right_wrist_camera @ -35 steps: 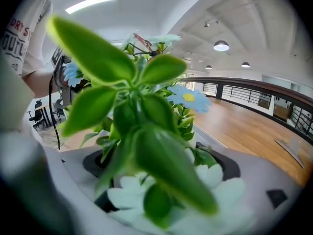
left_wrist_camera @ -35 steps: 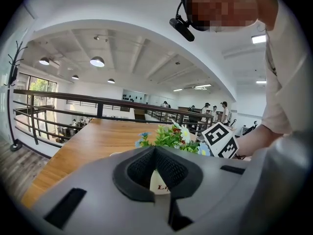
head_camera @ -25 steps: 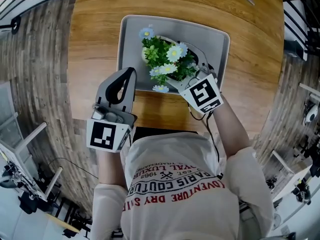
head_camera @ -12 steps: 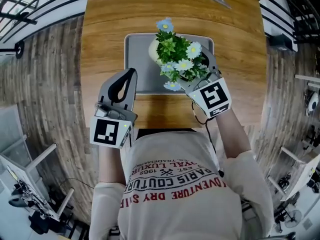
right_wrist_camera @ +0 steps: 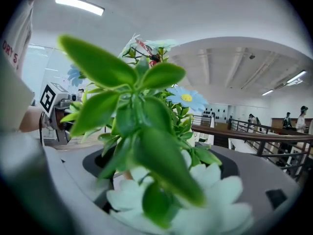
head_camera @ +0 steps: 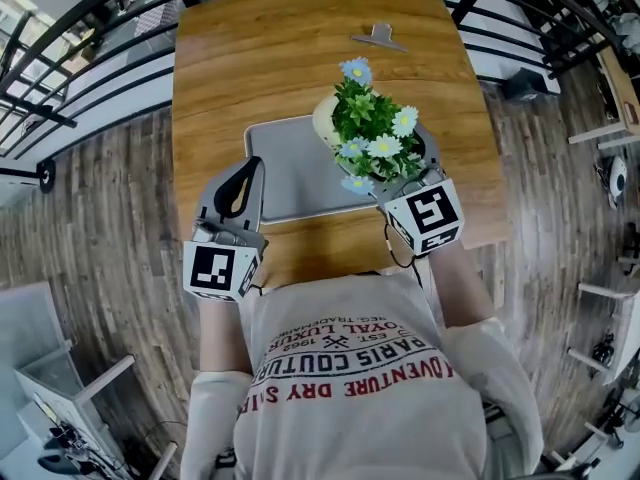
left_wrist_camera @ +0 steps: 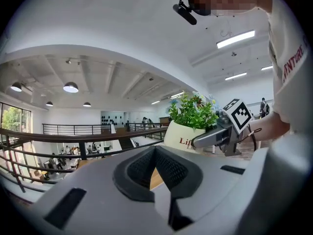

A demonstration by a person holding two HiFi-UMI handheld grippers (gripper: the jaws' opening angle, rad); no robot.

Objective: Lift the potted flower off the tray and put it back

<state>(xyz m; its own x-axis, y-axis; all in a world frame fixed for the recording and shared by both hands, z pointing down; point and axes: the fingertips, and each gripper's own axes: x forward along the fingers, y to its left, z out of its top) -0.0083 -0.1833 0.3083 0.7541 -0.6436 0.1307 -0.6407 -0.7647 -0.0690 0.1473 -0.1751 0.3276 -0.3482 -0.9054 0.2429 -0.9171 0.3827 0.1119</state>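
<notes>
Two grippers are in view over a wooden table (head_camera: pixel 230 78). The right gripper (head_camera: pixel 408 173) is clamped on the potted flower (head_camera: pixel 375 133). Its jaws stand on either side of the pot (left_wrist_camera: pixel 182 135), one finger crossing the pot's front below the rim. In the right gripper view, leaves and pale blossoms fill the space between the jaws.

From the head view, the potted flower sits upright over the right far corner of the tray (head_camera: pixel 295 163) and overlaps the tray's edge. It appears raised clear of the tray, but the pot's base is hidden, so contact cannot be confirmed.

The left gripper (head_camera: pixel 240 173) is closed with nothing between its jaws; the tips meet. It sits at the tray's near left corner, well apart from the pot, pointing across the table.

The tray is grey and carries no other item. A metal clip (head_camera: pixel 378 36) lies on the table beyond the tray, apart from it.
</notes>
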